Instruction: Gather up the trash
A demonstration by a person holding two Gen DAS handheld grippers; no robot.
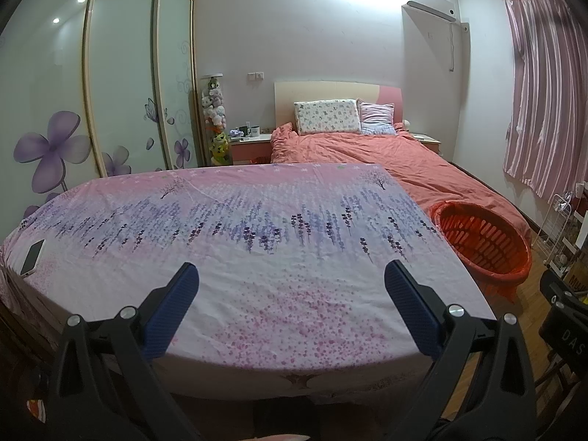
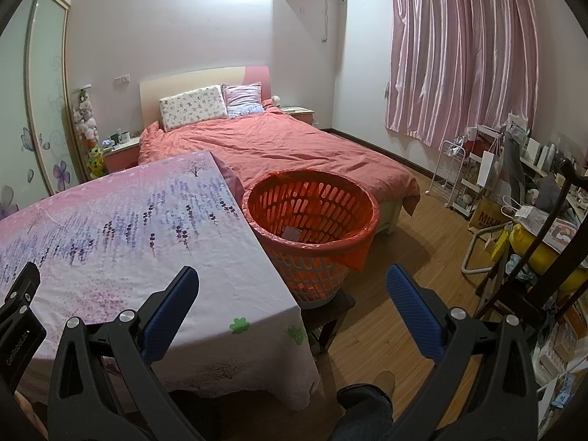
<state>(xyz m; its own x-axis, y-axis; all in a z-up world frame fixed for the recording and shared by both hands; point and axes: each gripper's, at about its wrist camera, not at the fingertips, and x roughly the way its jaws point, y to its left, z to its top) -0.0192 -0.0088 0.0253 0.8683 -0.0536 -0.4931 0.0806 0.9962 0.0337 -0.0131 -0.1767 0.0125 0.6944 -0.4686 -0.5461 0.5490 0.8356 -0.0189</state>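
**Both grippers held wide above the covered table, basket waiting at its corner**

The left gripper (image 1: 292,279) hangs over the near edge of a table draped in a lavender-print cloth (image 1: 257,220), its two blue-padded fingers (image 1: 172,305) spread far apart with nothing between them. The right gripper (image 2: 292,283) is likewise released, jaws wide; its left finger sits over the cloth's corner, its right finger over the wooden floor (image 2: 404,228).

The trash receptacle is an orange slatted basket (image 2: 312,253) lined with an orange bag. In the right wrist view it stands at about 12 o'clock from the gripper, just beside the table's right edge, resting on a small dark stool (image 2: 330,308). A pale flat scrap (image 2: 292,234) lies at its bottom. In the left wrist view the same basket appears at about 2 o'clock, past the table's far right corner.

On the cloth itself, the only loose object visible is a white smartphone (image 1: 32,257), lying flat near the left edge at roughly 9 o'clock from the left gripper. No trash can be made out on the tabletop.

Behind the table, at 12 o'clock, is a bed with a salmon duvet (image 1: 367,154) and two pillows. Pink curtains (image 2: 463,51) hang at 2 o'clock in the right wrist view, with a cluttered shelf area (image 2: 514,191) below them at 3 o'clock. A person's dark trouser leg and shoe (image 2: 367,397) show at 6 o'clock.
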